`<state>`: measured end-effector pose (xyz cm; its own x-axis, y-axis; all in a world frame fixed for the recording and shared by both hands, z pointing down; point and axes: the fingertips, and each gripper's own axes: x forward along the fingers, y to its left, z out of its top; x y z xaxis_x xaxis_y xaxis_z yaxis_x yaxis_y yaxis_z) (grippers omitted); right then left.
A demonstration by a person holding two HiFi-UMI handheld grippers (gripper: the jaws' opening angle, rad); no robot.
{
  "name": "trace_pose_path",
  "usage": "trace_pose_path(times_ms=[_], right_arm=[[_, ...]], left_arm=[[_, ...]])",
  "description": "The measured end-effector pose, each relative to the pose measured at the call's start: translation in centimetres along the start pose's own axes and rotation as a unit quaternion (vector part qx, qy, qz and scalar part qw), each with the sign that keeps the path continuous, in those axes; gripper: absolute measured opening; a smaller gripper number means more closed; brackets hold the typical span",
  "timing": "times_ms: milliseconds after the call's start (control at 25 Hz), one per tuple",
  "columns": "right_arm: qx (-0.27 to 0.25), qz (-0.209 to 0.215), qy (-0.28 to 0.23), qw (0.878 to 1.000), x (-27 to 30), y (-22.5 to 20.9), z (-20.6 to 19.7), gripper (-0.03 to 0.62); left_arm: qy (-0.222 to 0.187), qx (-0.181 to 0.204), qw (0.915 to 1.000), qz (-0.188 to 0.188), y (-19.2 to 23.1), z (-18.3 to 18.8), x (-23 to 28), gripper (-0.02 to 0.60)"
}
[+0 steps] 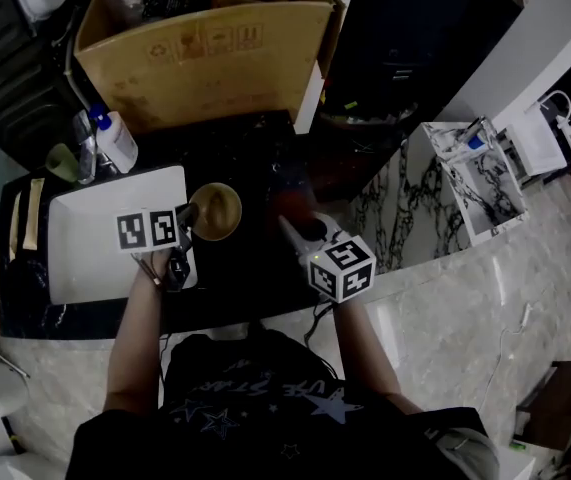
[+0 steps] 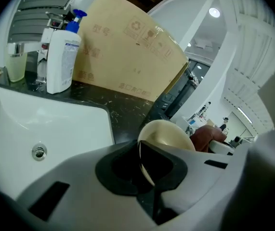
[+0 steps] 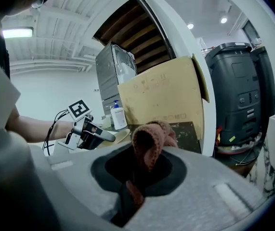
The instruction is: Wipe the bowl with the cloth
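Note:
A tan bowl (image 1: 216, 211) stands on the dark counter just right of the white sink; the left gripper view shows it (image 2: 168, 134) close up. My left gripper (image 1: 187, 216) is shut on its near left rim, whose thin edge runs down between the jaws (image 2: 144, 165). To the right, my right gripper (image 1: 290, 223) is shut on a reddish-brown cloth (image 1: 291, 194), and a fold of the cloth (image 3: 150, 137) bulges up out of its jaws (image 3: 139, 172). The cloth hangs a little right of the bowl, apart from it. In the right gripper view the left gripper (image 3: 95, 134) is at the bowl's rim (image 3: 121, 136).
A white sink (image 1: 95, 263) with a drain (image 2: 39, 151) lies left of the bowl. Behind it are a white pump bottle (image 1: 117, 140) and a glass (image 2: 16, 61). A large cardboard box (image 1: 205, 63) closes the back. The marble counter edge (image 1: 445, 268) curves along the right.

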<state>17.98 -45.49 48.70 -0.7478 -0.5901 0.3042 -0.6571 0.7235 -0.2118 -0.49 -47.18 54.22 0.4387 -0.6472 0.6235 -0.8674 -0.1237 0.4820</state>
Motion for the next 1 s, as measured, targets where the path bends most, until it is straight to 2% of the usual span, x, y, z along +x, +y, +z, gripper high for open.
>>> trace_pose_path(times_ms=[120, 240, 400, 520, 680, 800, 880, 1000], right_arm=[[-0.005, 0.004, 0.004, 1.0, 0.5, 0.7, 0.2, 0.048], [-0.015, 0.022, -0.01, 1.0, 0.6, 2.4, 1.4, 0.048], [-0.027, 0.078, -0.047, 0.995, 0.3, 6.2, 4.3, 0.048], [-0.076, 0.108, -0.017, 0.991, 1.7, 9.3, 4.4, 0.048], [-0.139, 0.064, 0.066, 0.986, 4.8, 10.2, 2.0, 0.048], [-0.179, 0.042, 0.093, 0.978, 6.2, 10.4, 1.1, 0.048], [-0.194, 0.029, 0.095, 0.976, 6.5, 10.4, 0.8, 0.048], [-0.235, -0.015, 0.107, 0.966, 6.5, 9.6, 0.7, 0.048]], left_arm=[[0.007, 0.006, 1.0, 0.001, -0.3, -0.1, -0.1, 0.023], [0.007, 0.034, 0.9994, 0.011, -0.6, 0.0, -0.5, 0.023], [-0.012, 0.096, 0.9946, 0.035, -1.5, 0.9, -1.4, 0.021], [-0.029, 0.151, 0.9874, 0.037, -3.4, 1.6, -2.1, 0.021], [-0.028, 0.206, 0.9782, -0.001, -7.4, 0.7, -2.5, 0.021], [-0.028, 0.23, 0.9729, -0.007, -8.4, 0.5, -3.2, 0.021], [-0.021, 0.231, 0.9727, -0.009, -8.3, 0.2, -3.6, 0.021], [-0.008, 0.223, 0.9745, -0.018, -8.3, -0.5, -3.8, 0.023]])
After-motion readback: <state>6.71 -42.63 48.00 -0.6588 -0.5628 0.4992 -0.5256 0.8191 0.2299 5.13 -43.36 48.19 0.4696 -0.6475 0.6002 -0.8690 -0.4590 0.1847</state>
